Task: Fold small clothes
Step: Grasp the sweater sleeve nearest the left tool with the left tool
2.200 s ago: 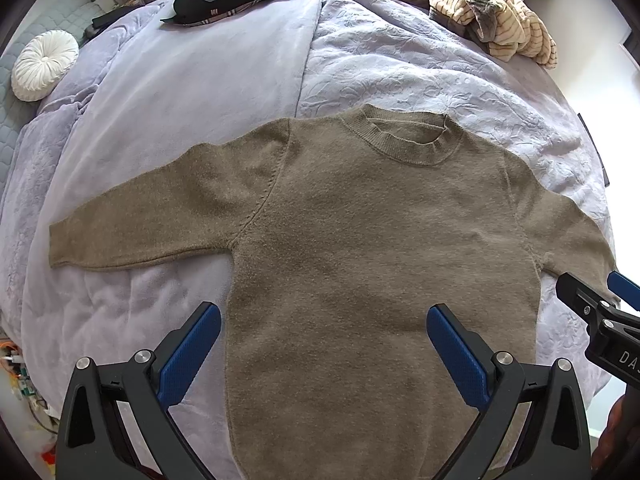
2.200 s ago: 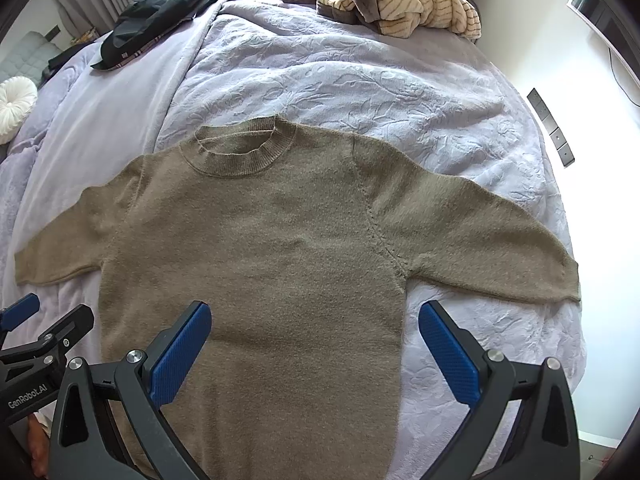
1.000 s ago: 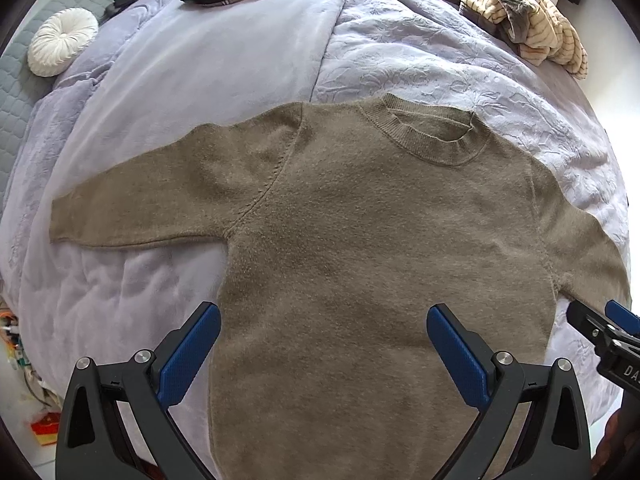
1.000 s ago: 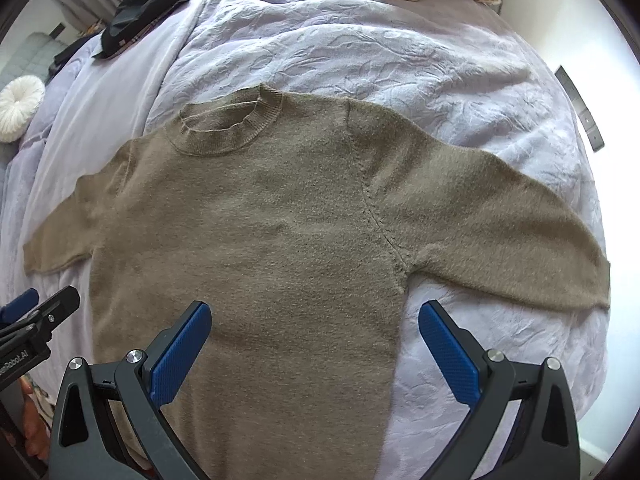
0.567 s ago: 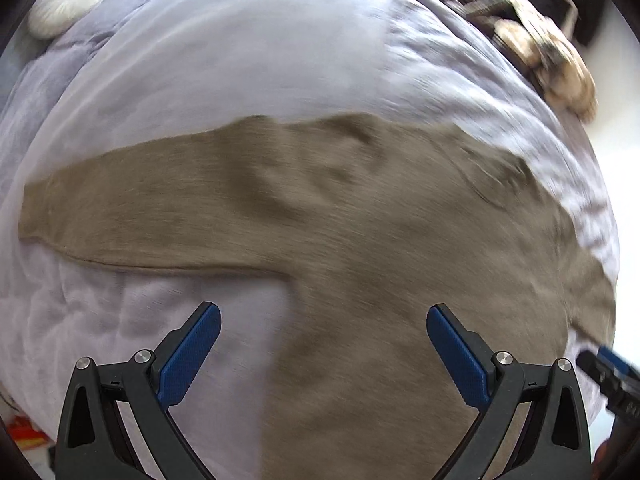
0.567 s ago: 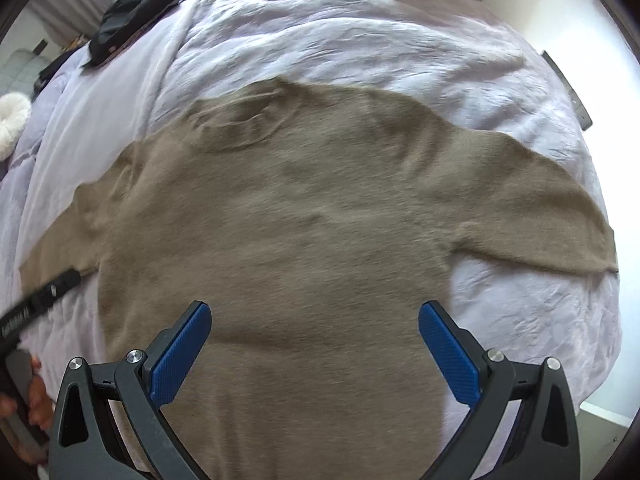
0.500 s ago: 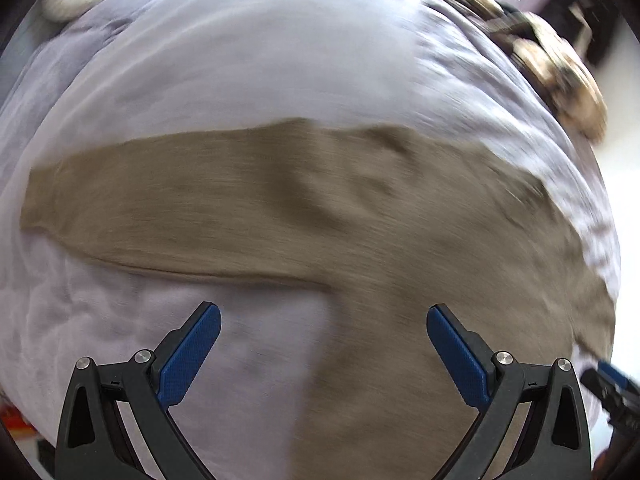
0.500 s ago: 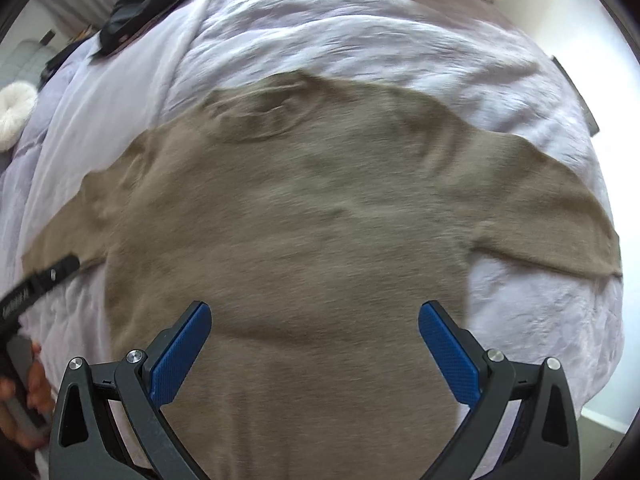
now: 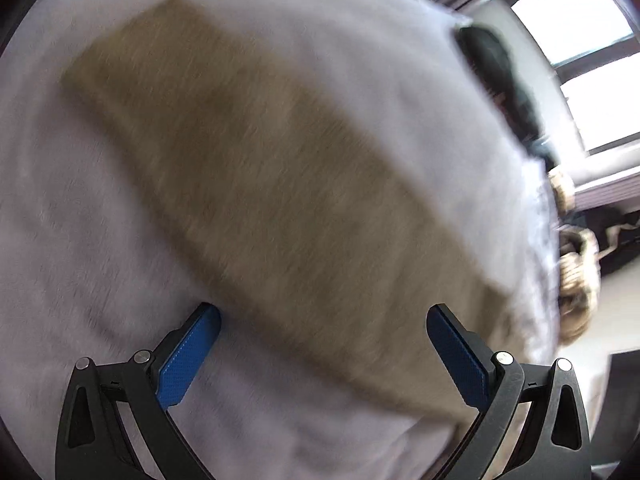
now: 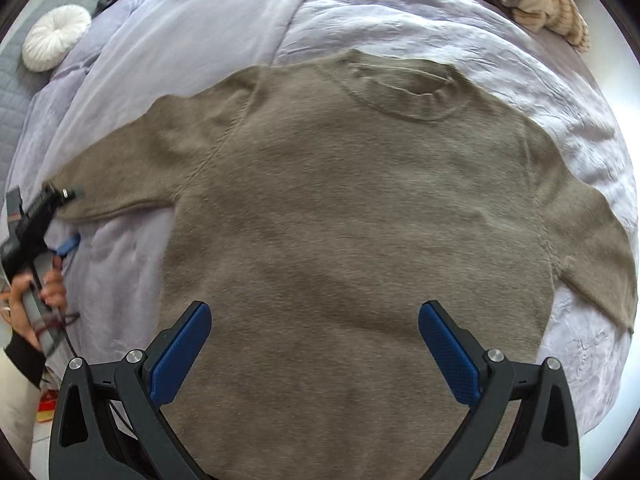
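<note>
Wool-looking olive sweater (image 10: 352, 208) is spread flat, front up, on the lilac duvet (image 10: 400, 12), so nothing's folded yet. The left gripper (image 9: 323, 354) is held wide open over 1 sleeve (image 9: 248, 184), probably lining up a grab; the right gripper (image 10: 314, 354) is also gaping, over the hem.

My left gripper (image 9: 322, 344), jaws wide apart, hovers over the blurred brown sweater sleeve (image 9: 256, 168) on the bed (image 9: 60, 260).
</note>
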A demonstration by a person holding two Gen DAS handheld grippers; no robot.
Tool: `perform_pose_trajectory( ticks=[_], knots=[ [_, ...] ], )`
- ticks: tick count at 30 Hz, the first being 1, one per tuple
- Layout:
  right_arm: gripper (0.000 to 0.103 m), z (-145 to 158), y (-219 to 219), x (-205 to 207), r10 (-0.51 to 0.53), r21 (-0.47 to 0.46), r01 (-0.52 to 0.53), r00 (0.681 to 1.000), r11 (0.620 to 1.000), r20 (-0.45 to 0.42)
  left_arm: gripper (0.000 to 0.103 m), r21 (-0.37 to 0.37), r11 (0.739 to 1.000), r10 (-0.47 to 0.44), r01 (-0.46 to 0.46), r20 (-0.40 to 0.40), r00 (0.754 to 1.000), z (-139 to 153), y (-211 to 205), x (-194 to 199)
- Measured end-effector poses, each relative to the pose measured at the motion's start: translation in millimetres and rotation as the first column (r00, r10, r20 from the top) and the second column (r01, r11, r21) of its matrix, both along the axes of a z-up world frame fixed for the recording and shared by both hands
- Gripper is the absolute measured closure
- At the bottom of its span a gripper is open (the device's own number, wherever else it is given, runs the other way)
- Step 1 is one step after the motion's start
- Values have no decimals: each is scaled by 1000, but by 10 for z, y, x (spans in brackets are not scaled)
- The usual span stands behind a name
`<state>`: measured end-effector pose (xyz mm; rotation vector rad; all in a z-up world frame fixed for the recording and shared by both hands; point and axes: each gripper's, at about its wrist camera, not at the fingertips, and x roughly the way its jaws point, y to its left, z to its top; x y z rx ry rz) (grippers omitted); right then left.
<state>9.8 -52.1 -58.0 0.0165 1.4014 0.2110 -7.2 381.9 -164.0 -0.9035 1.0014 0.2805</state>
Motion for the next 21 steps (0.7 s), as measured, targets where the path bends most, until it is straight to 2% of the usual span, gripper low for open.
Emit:
perform_pose_trajectory(
  ticks=[2,4,5,6,7,8,9,10,12,16,19,21],
  knots=[
    [0,-11,62,-21,5,2,-5,1000,1000,-5,0,-4,1000,-3,3,63,998,47,22,13],
    [0,-28,123,-44,12,-4,-12,1000,1000,-11,0,10,1000,-20,19,66,998,-7,23,46],
    [0,-38,142,-50,12,-6,-12,1000,1000,-12,6,13,1000,-21,20,57,998,-31,22,61],
    [0,-44,153,-63,6,-4,-6,1000,1000,-13,22,20,1000,-19,18,42,999,-75,29,60],
    [0,-46,152,-71,0,0,0,1000,1000,-13,31,23,1000,-17,17,24,1000,-119,48,72],
    [0,-42,146,-86,-7,7,7,1000,1000,-14,52,24,1000,-17,17,9,1000,-148,40,74],
    [0,-34,133,-106,-14,13,14,1000,1000,-13,78,29,1000,-13,13,6,1000,-159,91,70],
    [0,-32,118,-116,-17,15,17,1000,1000,-11,90,23,1000,-14,14,15,1000,-154,125,53],
    [0,-34,67,-153,-24,21,24,1000,999,-10,94,17,1000,-8,7,49,999,-77,148,28],
    [0,-72,-74,-181,-36,37,37,999,999,-15,94,141,989,-70,55,102,992,317,-168,126],
    [0,-76,-204,-167,-41,52,41,999,998,-6,94,200,972,-153,119,164,974,710,-508,240],
    [0,-52,-332,-149,-50,64,50,999,997,3,94,210,960,-231,187,213,949,956,-857,388]
  ],
)
